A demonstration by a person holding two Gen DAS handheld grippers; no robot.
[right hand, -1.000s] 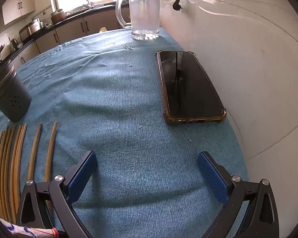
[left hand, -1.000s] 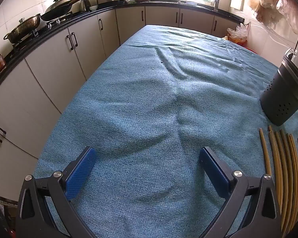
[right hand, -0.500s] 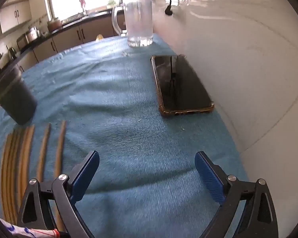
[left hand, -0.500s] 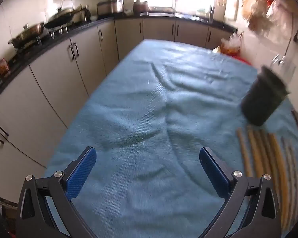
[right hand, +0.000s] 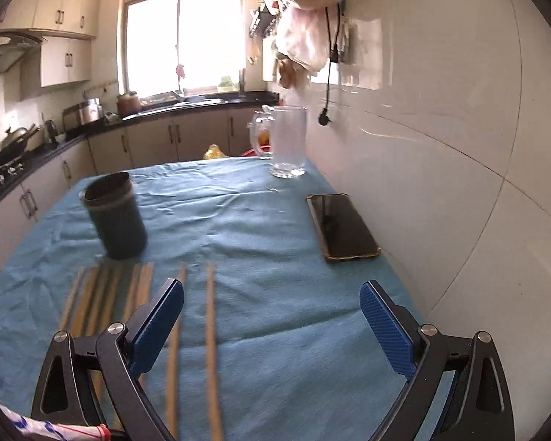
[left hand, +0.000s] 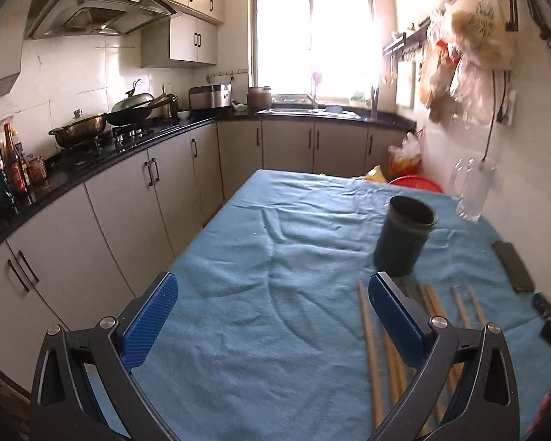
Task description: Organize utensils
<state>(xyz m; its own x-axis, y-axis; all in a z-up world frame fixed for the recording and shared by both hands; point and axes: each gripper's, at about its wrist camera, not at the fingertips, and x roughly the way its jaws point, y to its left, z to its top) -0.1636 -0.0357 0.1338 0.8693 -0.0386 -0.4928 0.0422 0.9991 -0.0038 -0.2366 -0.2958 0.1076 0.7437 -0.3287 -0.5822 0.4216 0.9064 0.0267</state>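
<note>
Left wrist: the left gripper (left hand: 272, 316) has tilted up from the cloth, fingers spread and empty; the holder (left hand: 404, 237) now sits just beyond its right finger, chopsticks (left hand: 371, 345) beside it.

Right wrist: the right gripper (right hand: 273, 325) likewise lifted, spread, empty; chopsticks (right hand: 211, 327) lie inside its left finger, so picking looks about to start.

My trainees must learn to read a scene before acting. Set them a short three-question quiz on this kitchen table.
1. True or false: some chopsticks already stand in the holder.
2. Which lies nearest the wall: A) holder, B) phone, C) chopsticks?
3. Fill in: the right tongs and left tongs are both ____.

Key: 1 false, they lie on the cloth; 2 B; 3 open, holding nothing.
</note>
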